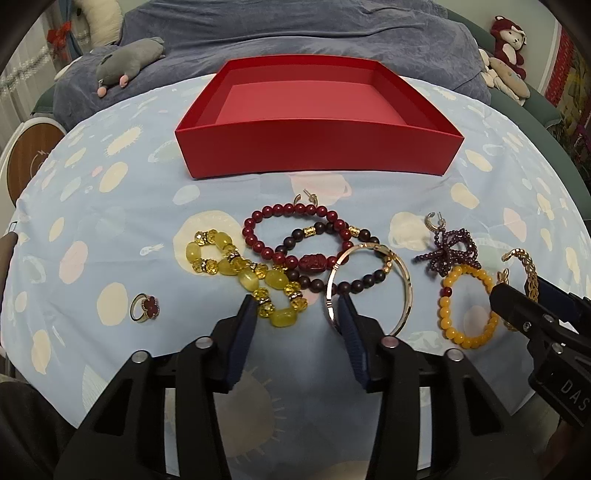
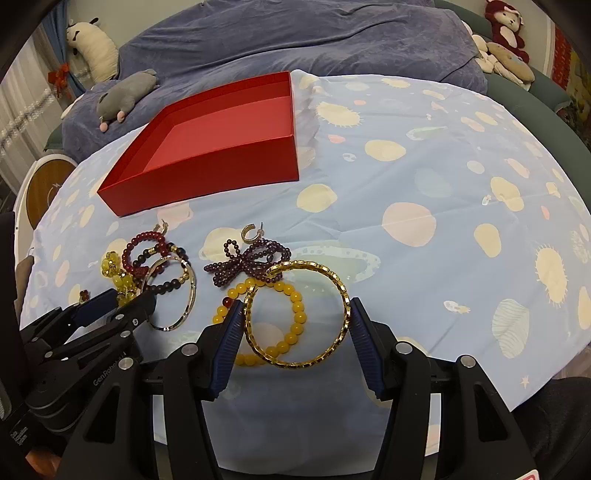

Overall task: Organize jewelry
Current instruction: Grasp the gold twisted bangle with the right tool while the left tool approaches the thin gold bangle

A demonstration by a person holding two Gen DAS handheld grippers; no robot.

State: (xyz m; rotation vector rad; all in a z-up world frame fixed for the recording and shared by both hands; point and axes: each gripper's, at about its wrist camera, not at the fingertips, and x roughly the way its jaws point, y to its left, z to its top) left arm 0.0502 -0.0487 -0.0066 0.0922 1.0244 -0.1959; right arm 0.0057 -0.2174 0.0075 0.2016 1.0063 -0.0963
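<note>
An empty red box (image 1: pixel 317 155) stands at the back of the table; it also shows in the right wrist view (image 2: pixel 207 166). In front lie a yellow bead bracelet (image 1: pixel 251 269), a red bead bracelet (image 1: pixel 295 232), a dark bead bracelet (image 1: pixel 354 273), a thin gold bangle (image 1: pixel 402 280), a purple bead string (image 1: pixel 448 251), an orange bead bracelet (image 1: pixel 467 306) and a ring (image 1: pixel 146 308). My left gripper (image 1: pixel 297 306) is open, low over the yellow bracelet and thin bangle. My right gripper (image 2: pixel 297 314) is open, its fingers at both sides of a gold chain bangle (image 2: pixel 299 314).
Two small gold earrings (image 1: pixel 436 221) (image 1: pixel 306 197) lie near the beads. A patterned blue cloth (image 2: pixel 424 221) covers the table. Behind it are a blue blanket (image 1: pixel 295 33) and plush toys (image 1: pixel 125 62).
</note>
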